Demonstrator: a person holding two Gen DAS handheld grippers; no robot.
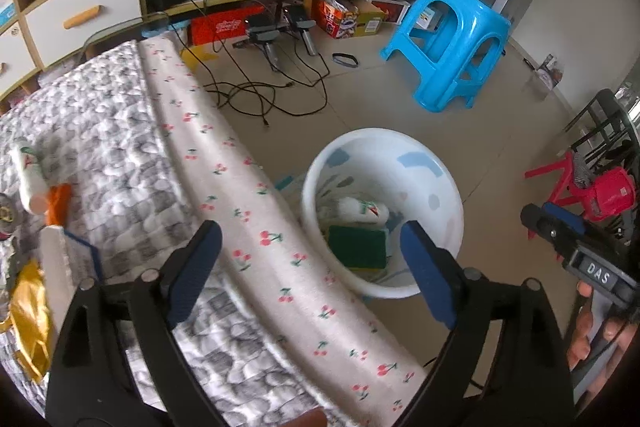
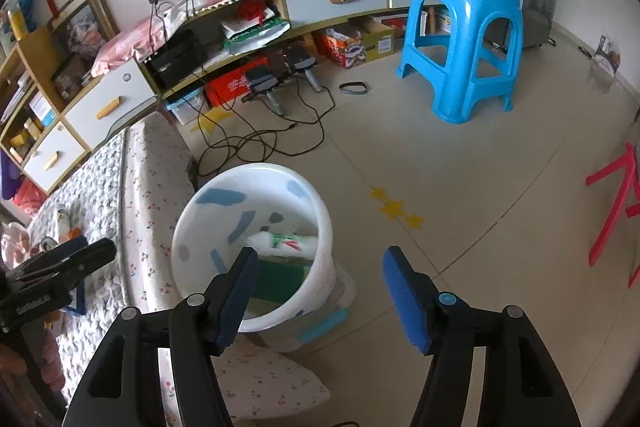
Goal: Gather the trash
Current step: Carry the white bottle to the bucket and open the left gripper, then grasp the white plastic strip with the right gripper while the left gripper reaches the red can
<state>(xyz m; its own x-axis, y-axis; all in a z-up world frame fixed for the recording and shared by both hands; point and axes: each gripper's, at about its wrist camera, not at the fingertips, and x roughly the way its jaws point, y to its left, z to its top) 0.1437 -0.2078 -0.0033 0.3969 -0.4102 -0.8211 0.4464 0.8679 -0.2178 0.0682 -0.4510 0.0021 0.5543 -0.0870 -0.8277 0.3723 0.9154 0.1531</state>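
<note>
A white plastic bucket [image 1: 444, 195] [image 2: 188, 227] stands on the floor beside the bed. Inside it lie a green and yellow sponge [image 1: 358, 247] [image 2: 280, 277] and a white wrapper with a green and red print [image 1: 360, 207] [image 2: 288, 241]. My left gripper [image 1: 312, 247] hangs open over the bed's edge and the bucket, with nothing between its fingers. My right gripper [image 2: 318, 275] is open too, above the bucket's right rim and the floor. More litter lies on the bed at the left: a white tube [image 1: 28, 175], an orange scrap [image 1: 58, 203], a gold wrapper [image 1: 28, 319].
The bed carries a grey pebble quilt [image 1: 120, 155] and a cherry-print edge [image 1: 240, 195]. A blue stool [image 1: 448, 43] [image 2: 464, 43], loose black cables [image 1: 260, 95] and a low cabinet [image 1: 100, 11] stand beyond. Red plastic pieces [image 1: 592, 187] sit at the right. A hand [image 1: 592, 331] holds the other gripper.
</note>
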